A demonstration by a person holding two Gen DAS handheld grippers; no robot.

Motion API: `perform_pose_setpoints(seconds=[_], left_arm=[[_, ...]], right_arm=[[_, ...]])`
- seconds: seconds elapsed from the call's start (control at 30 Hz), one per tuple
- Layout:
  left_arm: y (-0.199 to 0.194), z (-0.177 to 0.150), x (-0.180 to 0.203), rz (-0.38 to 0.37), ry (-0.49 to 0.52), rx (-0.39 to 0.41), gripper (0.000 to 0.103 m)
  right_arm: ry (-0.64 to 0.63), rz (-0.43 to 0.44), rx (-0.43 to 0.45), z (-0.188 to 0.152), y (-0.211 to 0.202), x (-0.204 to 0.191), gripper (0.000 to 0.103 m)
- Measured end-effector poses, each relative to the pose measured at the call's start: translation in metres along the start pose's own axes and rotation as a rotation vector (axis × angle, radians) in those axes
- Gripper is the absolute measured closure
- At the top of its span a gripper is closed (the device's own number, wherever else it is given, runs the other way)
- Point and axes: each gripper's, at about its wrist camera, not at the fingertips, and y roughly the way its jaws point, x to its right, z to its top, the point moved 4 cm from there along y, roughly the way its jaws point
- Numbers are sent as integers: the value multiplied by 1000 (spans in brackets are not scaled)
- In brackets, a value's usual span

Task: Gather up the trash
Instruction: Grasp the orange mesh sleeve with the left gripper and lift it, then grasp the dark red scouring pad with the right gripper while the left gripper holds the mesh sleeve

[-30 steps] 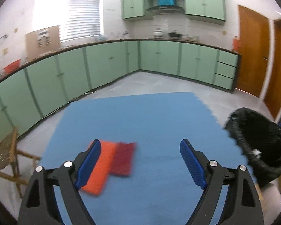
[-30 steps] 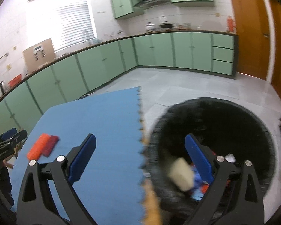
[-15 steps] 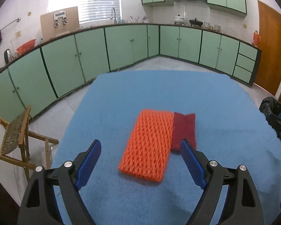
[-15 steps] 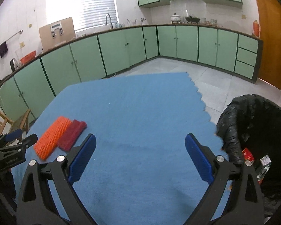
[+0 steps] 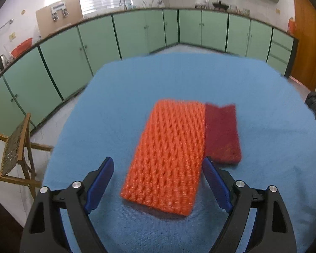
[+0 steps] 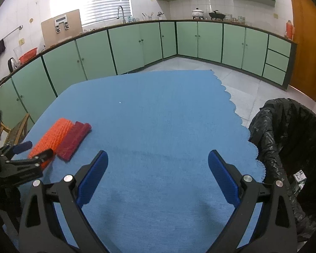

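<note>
An orange foam net sleeve (image 5: 168,154) lies flat on the blue tablecloth (image 5: 179,80), with a dark red pad (image 5: 222,132) touching its right edge. My left gripper (image 5: 158,181) stands open over the sleeve's near end, one blue pad on each side, neither touching it. In the right wrist view the same sleeve (image 6: 52,135) and red pad (image 6: 74,140) lie at the table's left, with the left gripper (image 6: 32,151) at them. My right gripper (image 6: 158,175) is open and empty above the bare cloth. A bin lined with a black bag (image 6: 284,139) stands at the right.
A wooden chair (image 5: 14,147) stands off the table's left side. Green cabinets (image 6: 137,44) run along the walls, and a wooden door (image 6: 305,42) is at the right. Bits of trash (image 6: 299,179) lie inside the bin. The tablecloth's scalloped edge (image 6: 240,122) borders the bin.
The left gripper has come down and forward over the orange sleeve, which now sits between its fingers. The right gripper swung left from above the bin to over the cloth.
</note>
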Motion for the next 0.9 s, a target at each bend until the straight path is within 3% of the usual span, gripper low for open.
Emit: perform_pose_setpoints(seconds=[0.13, 0.2, 0.23, 0.3, 0.57, 0.9], left_arm=[[5, 2, -4, -28, -20, -23, 22], [3, 3, -5, -43, -21, -14, 44], [3, 2, -5, -46, -17, -9, 49], [1, 3, -4, -59, -13, -1, 81], [-15, 4, -29, -64, -121, 37, 84], [-35, -20, -73, 35, -166, 25, 84]], right_arm=[[-2, -3, -2, 0, 0, 0, 10], [-11, -2, -2, 0, 0, -2, 10], [-16, -1, -1, 0, -1, -3, 10], [-30, 3, 0, 0, -2, -7, 10], [-74, 38, 3, 9, 1, -36, 10], [-115, 119, -28, 16, 30, -123, 10]])
